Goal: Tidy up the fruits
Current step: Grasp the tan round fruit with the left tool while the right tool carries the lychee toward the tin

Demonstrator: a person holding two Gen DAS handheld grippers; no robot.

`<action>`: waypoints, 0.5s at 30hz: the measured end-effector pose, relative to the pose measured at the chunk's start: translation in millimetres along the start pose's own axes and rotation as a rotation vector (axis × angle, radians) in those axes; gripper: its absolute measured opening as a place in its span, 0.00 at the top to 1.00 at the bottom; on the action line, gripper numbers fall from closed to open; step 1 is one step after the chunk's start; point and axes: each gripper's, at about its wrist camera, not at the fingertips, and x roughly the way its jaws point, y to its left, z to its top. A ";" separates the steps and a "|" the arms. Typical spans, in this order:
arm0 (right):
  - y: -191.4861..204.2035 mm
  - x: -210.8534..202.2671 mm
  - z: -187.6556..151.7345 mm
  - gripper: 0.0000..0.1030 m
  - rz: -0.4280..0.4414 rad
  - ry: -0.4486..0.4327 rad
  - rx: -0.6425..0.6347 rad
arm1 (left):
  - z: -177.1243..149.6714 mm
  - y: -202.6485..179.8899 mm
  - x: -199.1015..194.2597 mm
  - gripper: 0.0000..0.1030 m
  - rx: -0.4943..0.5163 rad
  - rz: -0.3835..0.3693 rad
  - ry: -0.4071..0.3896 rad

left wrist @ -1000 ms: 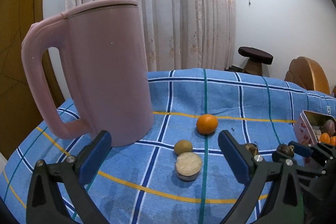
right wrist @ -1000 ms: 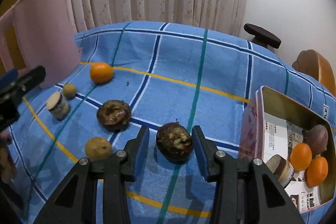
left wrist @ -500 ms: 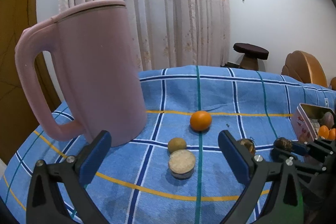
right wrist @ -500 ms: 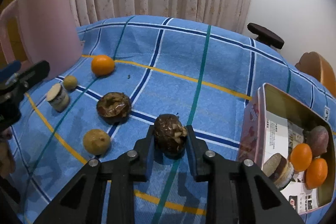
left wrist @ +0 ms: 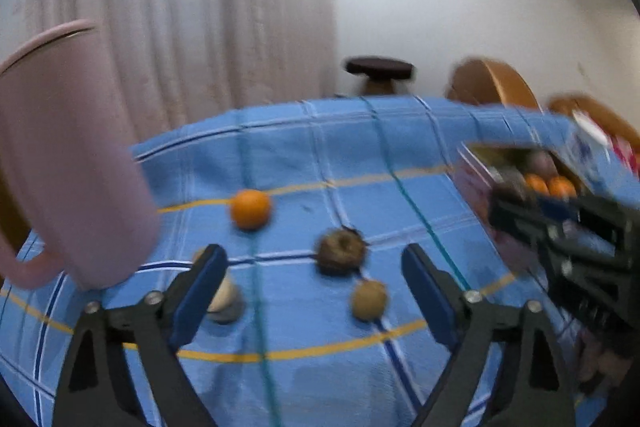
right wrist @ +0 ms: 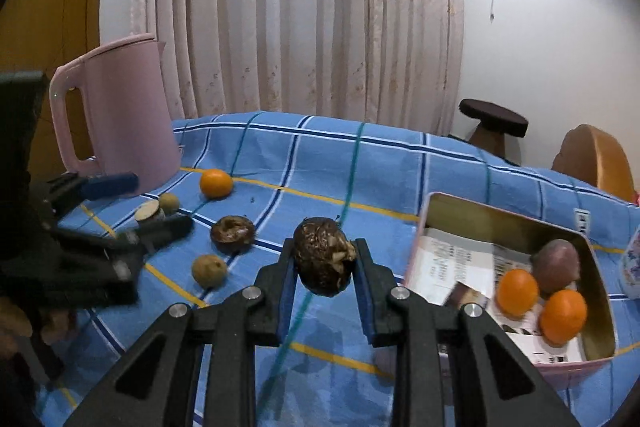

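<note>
My right gripper (right wrist: 323, 261) is shut on a dark brown wrinkled fruit (right wrist: 322, 259) and holds it above the blue checked cloth, left of the open tin (right wrist: 508, 227). The tin holds two oranges (right wrist: 516, 293) and a purple fruit (right wrist: 556, 267). My left gripper (left wrist: 312, 257) hangs over the cloth with its jaws closing and nothing pressed between them. Beyond its fingers lie another dark brown fruit (left wrist: 340, 257), a tan fruit (left wrist: 369, 299) and an orange (left wrist: 250, 209). A small cork-topped jar (left wrist: 226, 297) is partly hidden behind the left finger.
A tall pink kettle (right wrist: 120, 119) stands at the cloth's far left corner, close to the left gripper (right wrist: 138, 207). A small greenish fruit (right wrist: 168, 202) sits by the jar (right wrist: 147, 214). A stool (right wrist: 492, 117) and a wooden chair back (right wrist: 592, 159) stand behind the table.
The right gripper shut on the dark brown fruit and lifted it off the cloth. The left gripper swung to the right, away from the kettle, and its jaws narrowed.
</note>
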 end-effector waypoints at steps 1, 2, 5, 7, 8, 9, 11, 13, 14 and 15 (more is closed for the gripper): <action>-1.4 -1.1 -0.2 0.72 -0.003 -0.002 0.001 | -1.3 -8.0 3.8 0.18 0.029 -0.004 0.014; -3.5 -2.0 -0.2 0.72 0.001 -0.003 0.008 | -2.6 -14.4 7.7 0.19 0.048 -0.009 0.030; -7.3 -5.1 0.9 0.72 0.011 -0.010 0.027 | -6.8 -25.6 18.1 0.27 0.072 -0.036 0.085; -6.9 -4.6 0.6 0.72 0.017 -0.005 0.030 | -5.4 -25.4 28.6 0.37 0.045 -0.073 0.132; -6.5 -4.5 -0.5 0.72 0.023 0.000 0.032 | -6.2 -25.7 33.0 0.39 0.033 -0.079 0.153; -6.1 -3.7 -0.8 0.72 0.027 0.005 0.032 | -7.1 -24.3 40.0 0.48 0.019 -0.077 0.185; -4.5 -2.7 -1.3 0.72 0.033 0.009 0.029 | -10.4 -20.9 48.6 0.73 -0.012 -0.086 0.235; -2.9 -2.7 -1.8 0.72 0.028 0.011 0.021 | -10.7 -13.4 44.7 0.73 -0.055 -0.106 0.215; -3.4 -2.2 -2.1 0.72 0.029 0.013 0.022 | -10.8 -10.9 43.4 0.73 -0.068 -0.105 0.209; -4.1 -1.7 -2.3 0.72 0.031 0.015 0.028 | -11.3 -8.0 41.5 0.73 -0.083 -0.102 0.201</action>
